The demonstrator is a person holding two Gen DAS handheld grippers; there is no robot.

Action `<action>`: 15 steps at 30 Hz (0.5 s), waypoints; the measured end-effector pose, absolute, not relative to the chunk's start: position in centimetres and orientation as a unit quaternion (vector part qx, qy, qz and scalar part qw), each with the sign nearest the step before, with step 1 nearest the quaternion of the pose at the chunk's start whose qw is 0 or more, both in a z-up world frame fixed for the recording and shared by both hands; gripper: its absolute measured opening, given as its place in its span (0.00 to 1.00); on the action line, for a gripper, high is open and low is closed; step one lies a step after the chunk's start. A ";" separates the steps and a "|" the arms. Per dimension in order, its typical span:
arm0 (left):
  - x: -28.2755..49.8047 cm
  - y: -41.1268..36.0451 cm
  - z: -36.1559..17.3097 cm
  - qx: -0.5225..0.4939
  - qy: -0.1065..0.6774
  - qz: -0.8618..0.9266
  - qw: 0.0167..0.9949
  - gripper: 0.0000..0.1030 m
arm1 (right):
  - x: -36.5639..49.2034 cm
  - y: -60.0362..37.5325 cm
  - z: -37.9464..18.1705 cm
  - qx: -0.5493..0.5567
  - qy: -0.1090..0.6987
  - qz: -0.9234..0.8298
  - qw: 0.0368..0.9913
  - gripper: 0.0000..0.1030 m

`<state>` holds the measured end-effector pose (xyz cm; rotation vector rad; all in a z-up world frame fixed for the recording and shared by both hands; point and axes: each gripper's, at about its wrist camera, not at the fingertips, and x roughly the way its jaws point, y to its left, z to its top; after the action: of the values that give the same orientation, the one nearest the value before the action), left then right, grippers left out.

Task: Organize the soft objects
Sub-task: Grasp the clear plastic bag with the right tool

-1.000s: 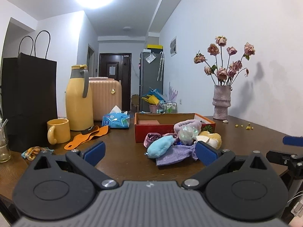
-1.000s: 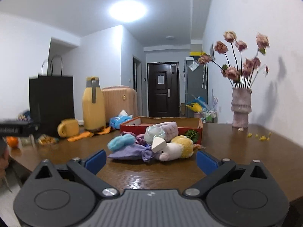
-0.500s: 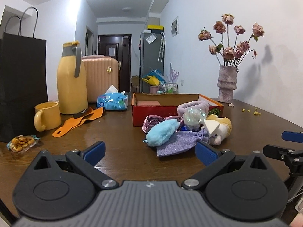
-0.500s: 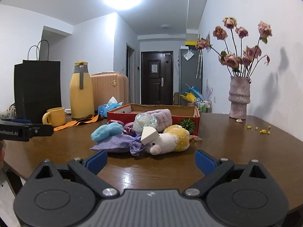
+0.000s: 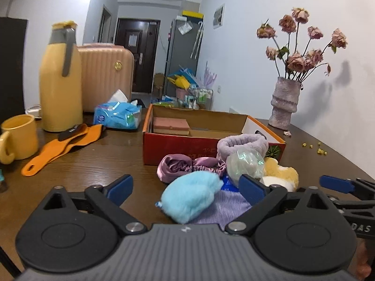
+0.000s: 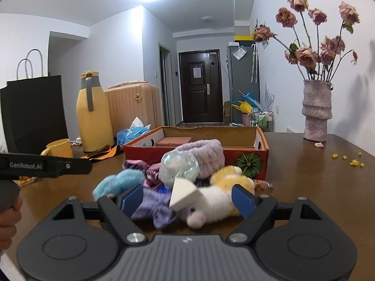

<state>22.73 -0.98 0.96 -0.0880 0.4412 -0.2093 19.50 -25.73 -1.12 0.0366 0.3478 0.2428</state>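
A pile of soft things lies on the brown table in front of an open red cardboard box [image 5: 178,146] [image 6: 243,138]. The pile holds a blue fluffy toy [image 5: 191,195] [image 6: 117,183], a purple cloth [image 5: 222,210] [image 6: 157,207], a satin scrunchie [image 5: 182,166], a lilac plush headband [image 5: 241,144] [image 6: 204,152], an iridescent pouch [image 6: 179,167] and a white-and-yellow plush animal [image 6: 220,199]. My left gripper [image 5: 185,188] is open with the blue toy between its fingers. My right gripper [image 6: 187,199] is open around the plush animal and a white wedge sponge [image 6: 184,193].
A pink sponge block [image 5: 171,125] lies in the box. A yellow jug [image 5: 59,79], yellow mug [image 5: 18,138], orange strap [image 5: 61,145], tissue pack [image 5: 117,116] and black bag [image 6: 35,112] stand on the left. A vase of dried roses [image 6: 316,110] stands on the right.
Both grippers have moved forward and down to the pile, which now lies between their open fingers. Nothing in the pile has moved.
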 end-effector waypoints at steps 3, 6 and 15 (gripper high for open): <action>24.8 -1.8 1.1 -0.045 0.226 -0.113 0.966 0.76 | 22.0 -25.8 -1.2 0.031 0.184 0.123 0.975 0.68; 26.7 -3.1 1.7 -0.054 0.226 -0.156 0.960 0.70 | 24.2 -26.3 -1.1 0.057 0.192 0.134 0.970 0.60; 32.9 -6.0 0.2 -0.101 0.296 -0.214 0.925 0.39 | 30.9 -27.7 -2.4 0.128 0.237 0.153 0.951 0.37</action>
<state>32.89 -6.01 0.21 -0.2069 0.6080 -0.4397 30.94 -27.68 -2.43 0.2605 0.4817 0.3112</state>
